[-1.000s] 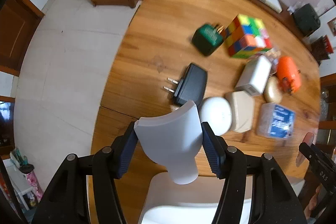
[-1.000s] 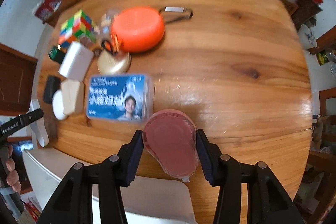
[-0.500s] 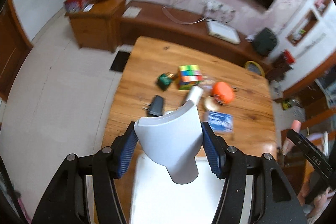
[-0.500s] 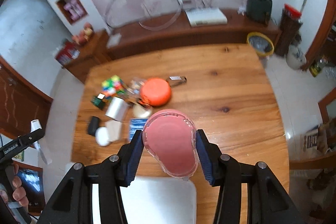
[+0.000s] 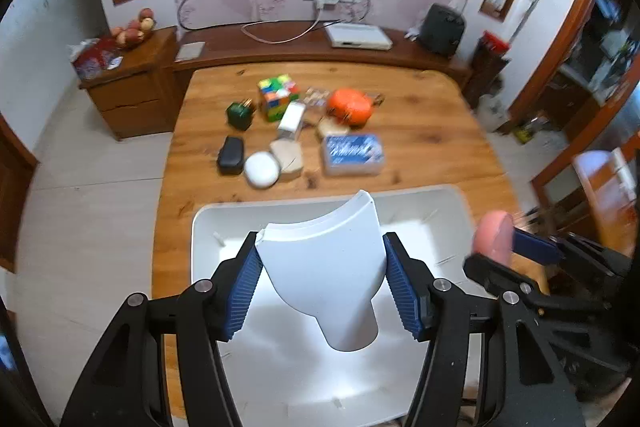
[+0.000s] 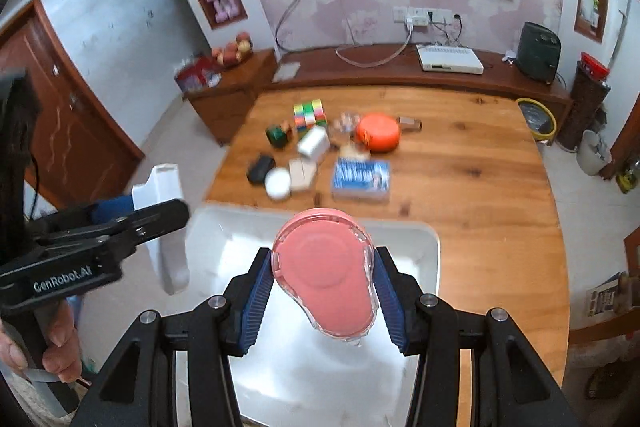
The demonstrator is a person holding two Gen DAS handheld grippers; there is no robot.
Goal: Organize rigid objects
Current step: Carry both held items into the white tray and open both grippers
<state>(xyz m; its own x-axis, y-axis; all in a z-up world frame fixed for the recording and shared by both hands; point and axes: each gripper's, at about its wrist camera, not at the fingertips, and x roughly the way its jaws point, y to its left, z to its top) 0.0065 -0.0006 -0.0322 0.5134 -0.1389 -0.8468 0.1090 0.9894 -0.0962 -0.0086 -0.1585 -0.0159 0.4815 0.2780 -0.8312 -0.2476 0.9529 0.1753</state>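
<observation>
My left gripper (image 5: 324,283) is shut on a white curved plastic piece (image 5: 328,267) and holds it above the white tray (image 5: 420,203). My right gripper (image 6: 324,291) is shut on a pink tape dispenser (image 6: 326,275), also above the white tray (image 6: 416,239). Each gripper shows in the other's view: the right one (image 5: 496,243) at the right edge, the left one (image 6: 160,203) at the left. Further back on the wooden table (image 5: 432,131) lie a colour cube (image 5: 278,95), an orange case (image 5: 350,107), a blue card box (image 5: 352,153), chargers and a white puck (image 5: 261,169).
The tray sits at the table's near edge. Behind the table runs a low wooden cabinet (image 5: 280,47) with a white box and cables, under a wall TV. A side cabinet (image 5: 128,83) stands at the left. A yellow bin (image 6: 536,117) is on the floor at the right.
Both grippers have pulled back and up from the table with their objects still held. The white tray has come into view beneath them, and the table objects look smaller and farther.
</observation>
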